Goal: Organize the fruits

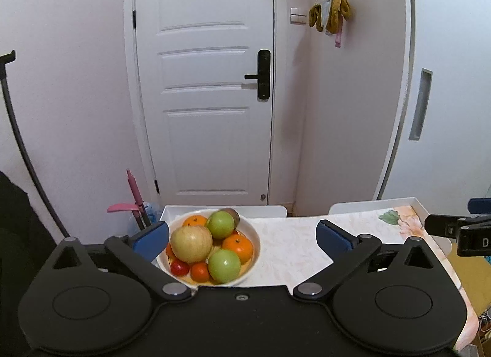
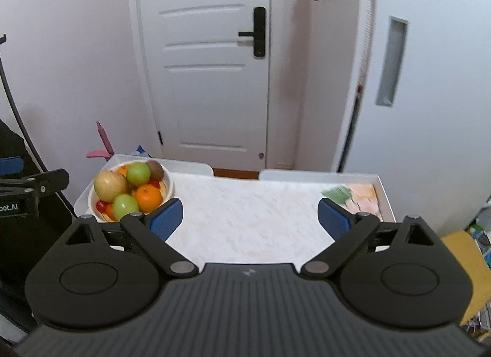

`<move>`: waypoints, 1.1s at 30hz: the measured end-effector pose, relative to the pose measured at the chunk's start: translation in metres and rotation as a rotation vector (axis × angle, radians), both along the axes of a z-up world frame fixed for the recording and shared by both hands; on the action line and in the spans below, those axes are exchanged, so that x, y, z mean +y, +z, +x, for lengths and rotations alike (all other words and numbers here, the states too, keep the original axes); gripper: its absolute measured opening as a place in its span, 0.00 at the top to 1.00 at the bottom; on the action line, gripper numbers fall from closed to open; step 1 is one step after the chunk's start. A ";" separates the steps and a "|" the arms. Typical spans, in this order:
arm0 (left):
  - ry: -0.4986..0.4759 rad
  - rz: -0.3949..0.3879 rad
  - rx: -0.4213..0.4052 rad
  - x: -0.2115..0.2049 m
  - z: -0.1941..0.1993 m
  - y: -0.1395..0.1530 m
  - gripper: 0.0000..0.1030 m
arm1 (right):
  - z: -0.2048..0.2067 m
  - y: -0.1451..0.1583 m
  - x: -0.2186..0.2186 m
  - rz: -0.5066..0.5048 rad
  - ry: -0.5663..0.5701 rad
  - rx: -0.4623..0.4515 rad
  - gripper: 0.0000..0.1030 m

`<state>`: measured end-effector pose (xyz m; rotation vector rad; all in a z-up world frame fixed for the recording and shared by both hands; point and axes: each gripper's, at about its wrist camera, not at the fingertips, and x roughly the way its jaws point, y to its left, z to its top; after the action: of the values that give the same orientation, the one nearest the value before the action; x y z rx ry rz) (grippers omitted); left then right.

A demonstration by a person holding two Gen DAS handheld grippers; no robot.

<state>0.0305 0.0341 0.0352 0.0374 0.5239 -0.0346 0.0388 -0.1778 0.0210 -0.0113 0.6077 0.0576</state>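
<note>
Item 1, nearest: left gripper (image 1: pixel 244 238), black body, blue pads, jaws spread wide with nothing between them. It hangs above the near edge of the table; its left pad overlaps the bowl's near-left rim in the picture, and contact cannot be told.

Item 2: right gripper (image 2: pixel 250 219), same build, jaws likewise wide apart and empty, held over the bare middle of the table, to the right of the bowl.

Item 3: table (image 1: pixel 294 252), a white raised-edge tray top covered with a pale marbled cloth; a leaf-and-flower print (image 1: pixel 396 219) sits at its far right corner.

Item 4: white bowl (image 1: pixel 253 235), round, standing at the far left corner of the table. Contents, heaped above the rim:
- one large yellowish-tan apple (image 1: pixel 191 243), left side;
- two green apples, one near (image 1: pixel 224 265), one far (image 1: pixel 220 224);
- two oranges, one at right (image 1: pixel 238 248), one at far left (image 1: pixel 195 221);
- one brown kiwi (image 1: pixel 231 214), at the far rim;
- small red tomatoes (image 1: pixel 180 268) along the near-left rim, one more orange-red (image 1: pixel 200 271).

No fruit lies loose on the cloth.

Item 5, beyond the table: pink-handled tool (image 1: pixel 135 195) leaning at left; white panelled door (image 1: pixel 204 96) with black lock handle (image 1: pixel 263 74); clothes on hangers (image 1: pixel 331 13) on the wall at upper right.
</note>
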 end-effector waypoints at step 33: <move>0.014 0.012 -0.004 -0.014 -0.020 -0.006 0.00 | -0.015 -0.008 -0.014 0.018 -0.054 0.031 0.00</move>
<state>0.0106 0.0205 0.0294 0.0455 0.5205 -0.0173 0.0242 -0.1914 0.0134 0.0232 0.6381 0.0106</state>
